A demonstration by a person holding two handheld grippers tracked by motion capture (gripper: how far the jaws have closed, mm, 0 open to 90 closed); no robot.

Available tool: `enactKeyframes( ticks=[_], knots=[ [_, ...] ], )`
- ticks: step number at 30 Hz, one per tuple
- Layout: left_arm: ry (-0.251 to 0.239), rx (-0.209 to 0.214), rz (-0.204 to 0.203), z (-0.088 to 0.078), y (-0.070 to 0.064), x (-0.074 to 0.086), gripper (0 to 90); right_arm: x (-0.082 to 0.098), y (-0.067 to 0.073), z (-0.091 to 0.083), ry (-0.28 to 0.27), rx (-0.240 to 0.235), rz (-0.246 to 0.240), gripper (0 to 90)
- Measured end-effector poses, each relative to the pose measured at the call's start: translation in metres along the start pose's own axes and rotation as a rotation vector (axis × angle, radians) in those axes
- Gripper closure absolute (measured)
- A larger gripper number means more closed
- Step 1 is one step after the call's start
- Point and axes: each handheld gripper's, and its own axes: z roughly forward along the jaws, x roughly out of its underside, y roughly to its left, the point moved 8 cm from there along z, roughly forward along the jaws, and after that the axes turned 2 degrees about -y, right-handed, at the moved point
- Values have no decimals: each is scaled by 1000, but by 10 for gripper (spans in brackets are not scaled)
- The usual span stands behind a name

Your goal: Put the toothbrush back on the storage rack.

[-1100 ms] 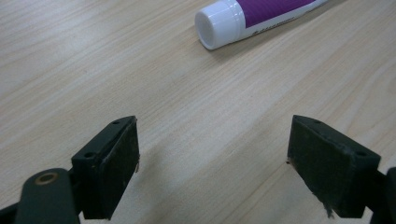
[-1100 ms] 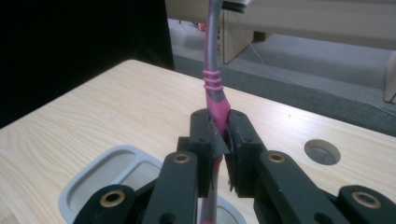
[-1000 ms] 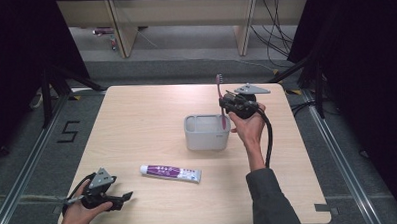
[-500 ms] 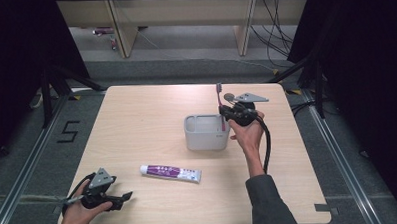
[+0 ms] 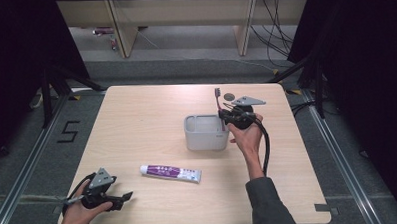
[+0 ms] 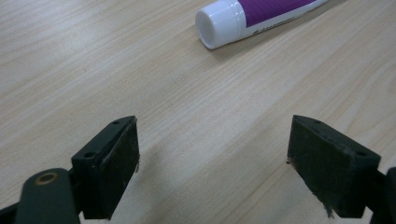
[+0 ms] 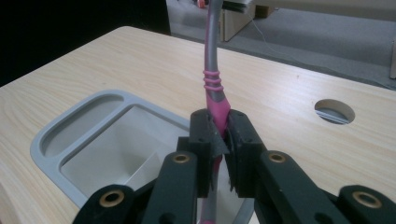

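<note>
High view. Item: one pink and grey plastic toothbrush [image 5: 219,105], slim, standing nearly upright with its dark bristle head topmost. It is clamped in my right gripper [image 5: 225,116] and sits over the right end of a pale grey rectangular plastic holder [image 5: 205,140] near the middle of the light wood table [image 5: 147,124]. A white tube of toothpaste with a purple label [image 5: 170,173] lies flat, nearer to me than the holder and apart from it. My left gripper [image 5: 120,199] rests at the near left corner of the table, jaws spread, nothing between them.

Left gripper view. My two black jaws stand wide apart over bare wood grain. Ahead of them lies the toothpaste tube [image 6: 254,16]: round white cap toward me, purple body behind it.

Right gripper view. My jaws are pressed together on the toothbrush [image 7: 215,88] at its pink waist. Above the grip: three raised pink ribs, then a grey neck curving upward. Below the grip the handle runs down into the holder [image 7: 56,140], which shows a shallow curved ledge and a deep open well.
</note>
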Motion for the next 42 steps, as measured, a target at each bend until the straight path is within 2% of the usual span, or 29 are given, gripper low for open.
enactKeyframes(
  ticks=[2,6,7,8,13,15,17,19,20,21,22,23,24,25,26,27,29,31,32,33,35,39,40,41,42],
  knots=[
    [0,-3,-1,0,0,0,163,1,-3,0,3,8,-23,815],
    [-5,-6,-7,1,0,0,163,3,-4,0,-3,22,-9,814],
    [-7,0,-12,1,-1,-1,163,5,-4,0,12,0,-5,812],
    [4,0,3,0,0,0,163,6,-5,0,14,6,8,811],
    [-5,-8,-6,1,0,-1,163,8,-7,-1,8,8,-6,807],
    [-6,-6,-7,0,0,-1,163,9,-6,-2,11,13,13,785],
    [-5,-6,-7,1,0,-1,163,9,-6,-2,13,14,11,777],
    [-7,-7,-7,1,0,-1,163,9,-5,-2,13,-4,19,779],
    [-7,-7,-7,0,0,-1,163,9,-7,-4,14,8,20,749],
    [-6,-6,-5,0,0,-1,163,9,-6,-4,14,-2,28,717],
    [-5,-2,-5,0,-1,-1,163,9,-6,-4,14,-2,28,717],
    [-2,-3,-1,0,0,0,163,7,-7,-6,5,16,15,628],
    [-2,-3,-1,0,0,0,163,7,-7,-6,5,16,15,628],
    [-2,-3,-2,0,0,0,163,6,-7,-9,2,17,-7,580],
    [0,-3,2,0,0,0,163,6,-5,-10,10,8,16,555],
    [0,-3,2,0,0,0,163,6,-5,-10,10,8,16,555],
    [-1,-3,0,-1,0,0,163,4,-4,-16,-9,13,18,497],
    [-4,-5,-3,0,0,0,163,4,-1,-22,10,7,9,455],
    [-7,-8,-7,1,0,-1,163,4,-1,-25,20,10,-3,443],
    [-7,-6,-3,1,0,-1,163,4,1,-29,18,19,17,432],
    [0,2,11,0,0,0,163,4,2,-39,32,8,20,424],
    [-13,-10,-6,1,0,-1,163,5,4,-49,27,0,30,424],
    [0,0,14,0,0,0,163,5,5,-52,29,-12,16,424],
    [0,2,11,0,0,0,163,7,7,-56,29,-4,48,423],
    [-1,2,10,0,0,0,163,7,5,-57,22,-6,25,422]
  ],
)
